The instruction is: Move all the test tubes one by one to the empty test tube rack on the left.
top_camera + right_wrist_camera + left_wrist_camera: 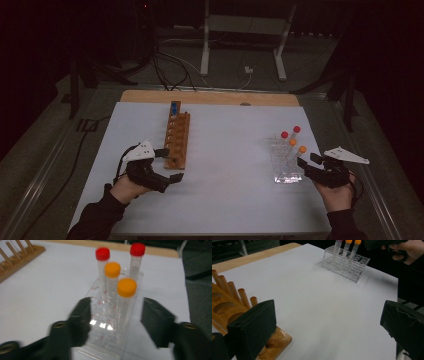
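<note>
On the white tabletop (225, 165), the left gripper (169, 164), jaws spread and empty, sits beside a wooden rack (177, 139). At right, the right gripper (306, 162), also spread, faces capped tubes (127, 287) in a clear rack (286, 161). Best to centre one tube between the jaws before closing.
</note>
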{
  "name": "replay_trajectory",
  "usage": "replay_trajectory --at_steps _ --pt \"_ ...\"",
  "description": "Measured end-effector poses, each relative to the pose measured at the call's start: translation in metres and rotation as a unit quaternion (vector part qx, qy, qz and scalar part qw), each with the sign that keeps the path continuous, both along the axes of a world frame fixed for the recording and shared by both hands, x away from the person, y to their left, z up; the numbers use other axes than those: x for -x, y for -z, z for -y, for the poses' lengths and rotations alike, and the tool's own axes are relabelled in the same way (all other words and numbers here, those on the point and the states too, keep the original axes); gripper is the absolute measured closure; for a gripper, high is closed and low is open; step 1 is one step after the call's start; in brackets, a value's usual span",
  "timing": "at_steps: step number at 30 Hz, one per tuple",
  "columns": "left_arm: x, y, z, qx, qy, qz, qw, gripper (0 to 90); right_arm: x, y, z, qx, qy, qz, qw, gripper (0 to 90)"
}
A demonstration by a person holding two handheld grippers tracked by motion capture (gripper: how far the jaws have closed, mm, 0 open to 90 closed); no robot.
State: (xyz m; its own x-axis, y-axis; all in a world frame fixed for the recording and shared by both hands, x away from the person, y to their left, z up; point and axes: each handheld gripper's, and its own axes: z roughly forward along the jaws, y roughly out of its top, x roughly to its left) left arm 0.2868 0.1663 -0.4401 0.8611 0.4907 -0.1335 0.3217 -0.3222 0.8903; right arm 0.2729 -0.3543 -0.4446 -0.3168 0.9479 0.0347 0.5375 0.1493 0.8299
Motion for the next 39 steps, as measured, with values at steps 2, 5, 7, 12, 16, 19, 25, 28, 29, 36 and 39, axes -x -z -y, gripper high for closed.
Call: replay_trajectory --at_steps 2,5,7,12,16,19,25,28,29,36,39 --pt "0.001 0.001 0.001 -0.002 0.003 0.001 1.0 1.3 -0.003 0.003 0.001 0.006 0.004 -0.007 1.0 54.0" --pt "0.001 0.002 0.0 -0.002 0.001 -0.001 1.0 1.3 -0.009 0.005 0.0 0.005 0.007 -0.017 0.9998 57.8" --pt "0.001 0.002 0.0 -0.002 -0.002 0.0 1.0 1.3 -0.014 0.008 -0.001 0.006 0.006 -0.026 0.9996 59.6" --pt "0.001 0.003 0.0 -0.003 0.0 -0.001 1.0 1.3 -0.022 0.01 -0.003 0.013 0.016 -0.041 0.9989 66.3" --pt "0.001 0.003 -0.001 -0.002 -0.002 0.0 1.0 1.3 -0.028 0.012 -0.006 0.023 0.019 -0.047 0.9984 70.1" --pt "0.001 0.003 -0.002 -0.002 -0.004 0.0 1.0 1.3 -0.032 0.015 -0.009 0.028 0.019 -0.055 0.998 72.7" --pt "0.0 0.005 -0.001 -0.004 -0.004 -0.003 1.0 1.3 -0.033 0.016 -0.01 0.036 0.022 -0.05 0.9978 75.0" --pt "0.0 0.005 -0.001 -0.003 -0.003 -0.004 1.0 1.3 -0.031 0.014 -0.01 0.036 0.022 -0.044 0.9981 75.2" --pt "0.0 0.005 -0.001 -0.002 -0.002 -0.004 1.0 1.3 -0.031 0.012 -0.01 0.036 0.024 -0.041 0.9982 75.2" --pt "0.0 0.005 -0.002 -0.003 -0.001 -0.006 1.0 1.3 -0.024 0.0 -0.011 0.044 0.021 -0.024 0.9985 75.3" --pt "-0.001 0.005 -0.002 -0.002 -0.002 -0.007 1.0 1.3 -0.021 -0.006 -0.011 0.044 0.022 -0.012 0.9987 75.4"
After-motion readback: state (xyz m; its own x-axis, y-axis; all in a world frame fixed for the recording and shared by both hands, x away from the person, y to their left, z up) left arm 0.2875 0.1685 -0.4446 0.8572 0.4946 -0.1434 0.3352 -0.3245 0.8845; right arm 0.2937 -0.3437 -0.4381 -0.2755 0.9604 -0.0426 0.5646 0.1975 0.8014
